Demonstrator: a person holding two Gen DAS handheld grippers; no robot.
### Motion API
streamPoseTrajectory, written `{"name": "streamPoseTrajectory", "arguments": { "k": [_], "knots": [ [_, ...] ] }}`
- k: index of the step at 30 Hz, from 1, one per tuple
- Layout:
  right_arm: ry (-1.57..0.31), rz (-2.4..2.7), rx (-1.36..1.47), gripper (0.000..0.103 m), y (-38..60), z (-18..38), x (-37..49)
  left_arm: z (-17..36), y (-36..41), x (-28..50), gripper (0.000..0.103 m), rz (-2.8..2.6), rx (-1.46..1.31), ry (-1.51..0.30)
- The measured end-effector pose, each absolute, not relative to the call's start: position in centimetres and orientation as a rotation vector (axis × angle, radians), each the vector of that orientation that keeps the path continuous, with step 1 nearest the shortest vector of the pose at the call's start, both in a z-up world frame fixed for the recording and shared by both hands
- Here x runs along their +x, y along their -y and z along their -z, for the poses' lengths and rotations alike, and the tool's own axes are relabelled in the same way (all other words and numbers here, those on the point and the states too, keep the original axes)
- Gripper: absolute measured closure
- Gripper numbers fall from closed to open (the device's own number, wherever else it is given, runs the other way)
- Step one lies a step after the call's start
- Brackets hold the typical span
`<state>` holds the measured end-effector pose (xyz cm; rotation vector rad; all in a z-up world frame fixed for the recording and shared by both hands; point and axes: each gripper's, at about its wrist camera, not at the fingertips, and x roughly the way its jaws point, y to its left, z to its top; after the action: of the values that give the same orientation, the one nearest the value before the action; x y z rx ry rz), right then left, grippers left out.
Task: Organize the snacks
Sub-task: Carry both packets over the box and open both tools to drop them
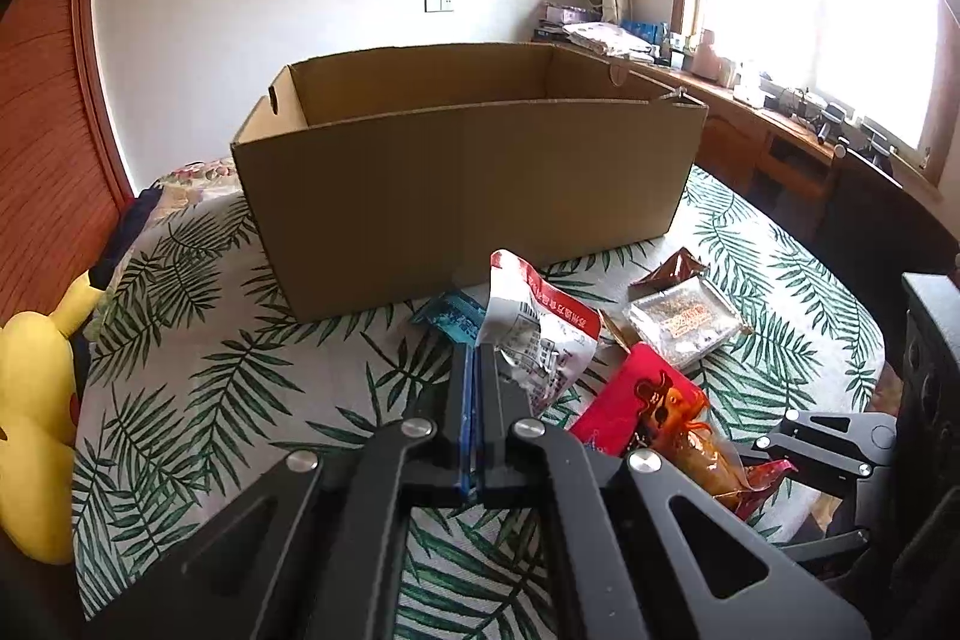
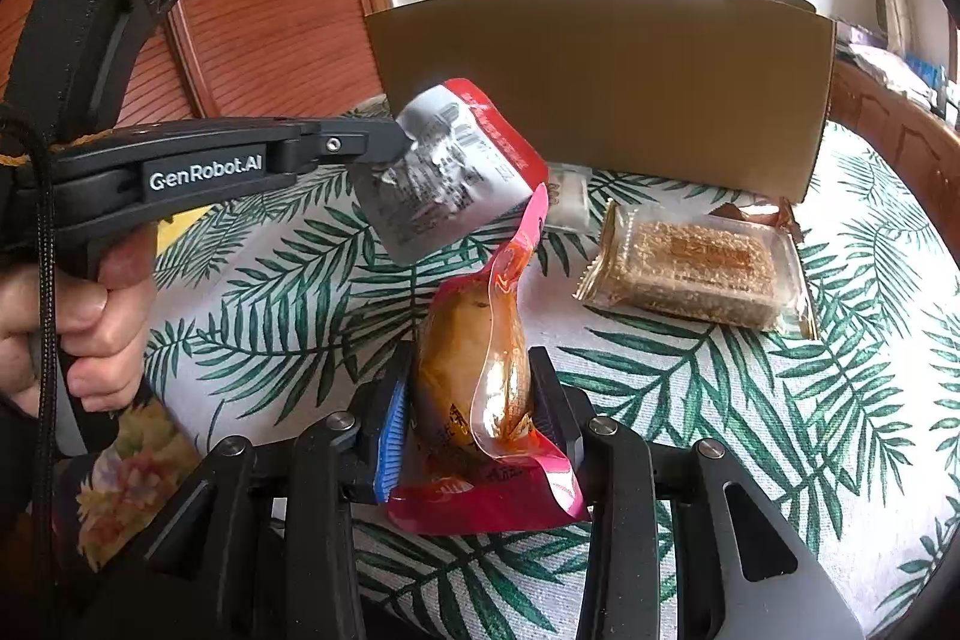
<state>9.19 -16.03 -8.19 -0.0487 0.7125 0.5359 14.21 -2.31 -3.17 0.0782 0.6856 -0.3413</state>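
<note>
My left gripper is shut on a silver-and-red snack packet and holds it above the bed; it also shows in the right wrist view, pinched at its edge by the left gripper. My right gripper is shut on a red pouch with an orange-brown snack inside, also visible in the left wrist view. An open cardboard box stands on the bed behind the snacks. A clear sesame-bar pack lies on the bedspread.
A blue packet lies by the box front, a brown wrapper to the right. A yellow plush toy sits at the left. A wooden desk with clutter runs under the window. A small white pack lies by the box.
</note>
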Motion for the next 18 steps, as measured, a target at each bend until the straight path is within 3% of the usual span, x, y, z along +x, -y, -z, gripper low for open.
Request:
{"name": "streamPoseTrajectory", "arguments": {
  "k": [18],
  "knots": [
    [-0.638,-0.493,-0.05,0.068,17.6,5.6,9.3,-2.2,1.5,13.1,0.103,0.349,0.037,-0.576]
  ]
}}
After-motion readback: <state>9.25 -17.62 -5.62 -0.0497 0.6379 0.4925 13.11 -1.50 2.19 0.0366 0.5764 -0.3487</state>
